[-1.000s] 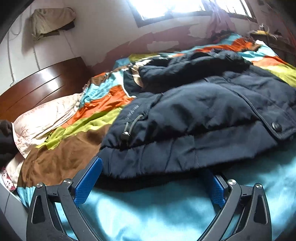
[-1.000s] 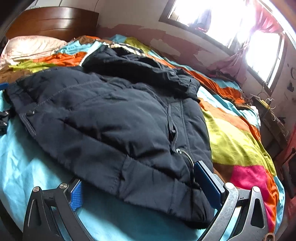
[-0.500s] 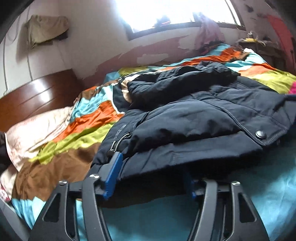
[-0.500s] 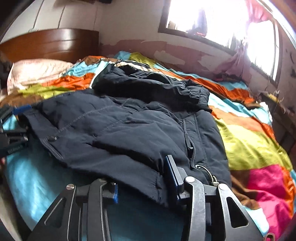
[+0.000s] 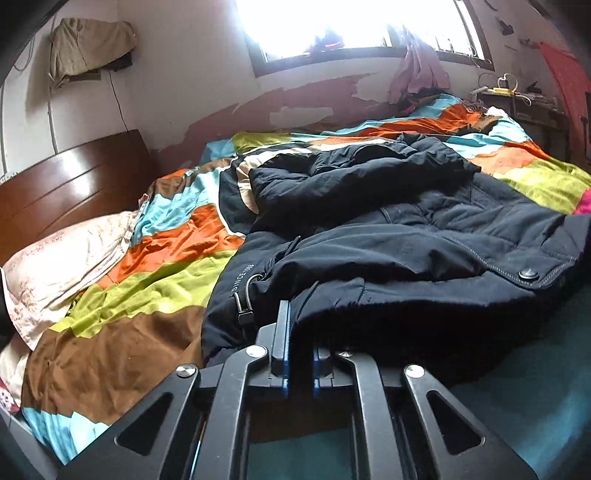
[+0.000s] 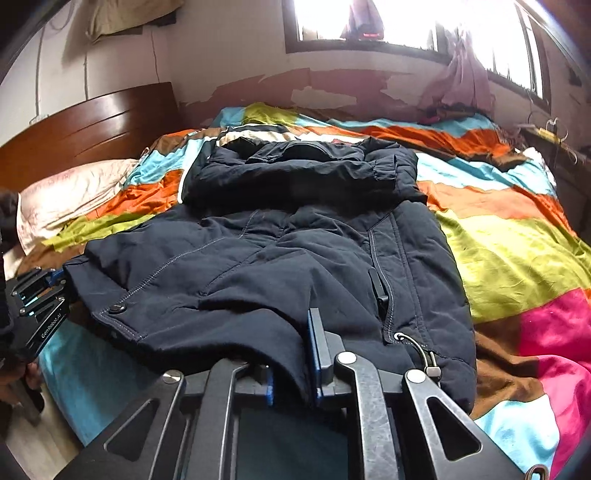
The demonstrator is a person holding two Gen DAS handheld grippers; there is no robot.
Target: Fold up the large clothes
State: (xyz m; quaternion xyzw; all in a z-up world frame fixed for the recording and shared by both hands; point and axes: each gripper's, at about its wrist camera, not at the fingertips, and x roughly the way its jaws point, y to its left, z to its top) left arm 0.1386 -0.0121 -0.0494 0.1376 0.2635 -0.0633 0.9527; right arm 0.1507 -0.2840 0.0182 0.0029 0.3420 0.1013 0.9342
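A bed (image 6: 517,258) under a patchwork quilt of orange, lime, blue, brown and pink fills the room. Its dark wooden headboard (image 5: 70,184) stands at nine o'clock, a pale pillow (image 5: 62,258) below it. At twelve, a blown-out bright window (image 5: 351,26) sits above peeling maroon-and-white wall paint (image 6: 332,88).

A bed (image 6: 524,254) with a dark wooden headboard (image 5: 70,184) carries everything. A patchwork cover (image 5: 147,288) in orange, lime, turquoise, brown and pink spreads across it. A pale floral pillow (image 5: 62,258) lies against the headboard. A dark navy padded jacket (image 6: 280,258) lies on the cover, its hood toward the far wall, its near hem over a turquoise patch (image 6: 88,373).
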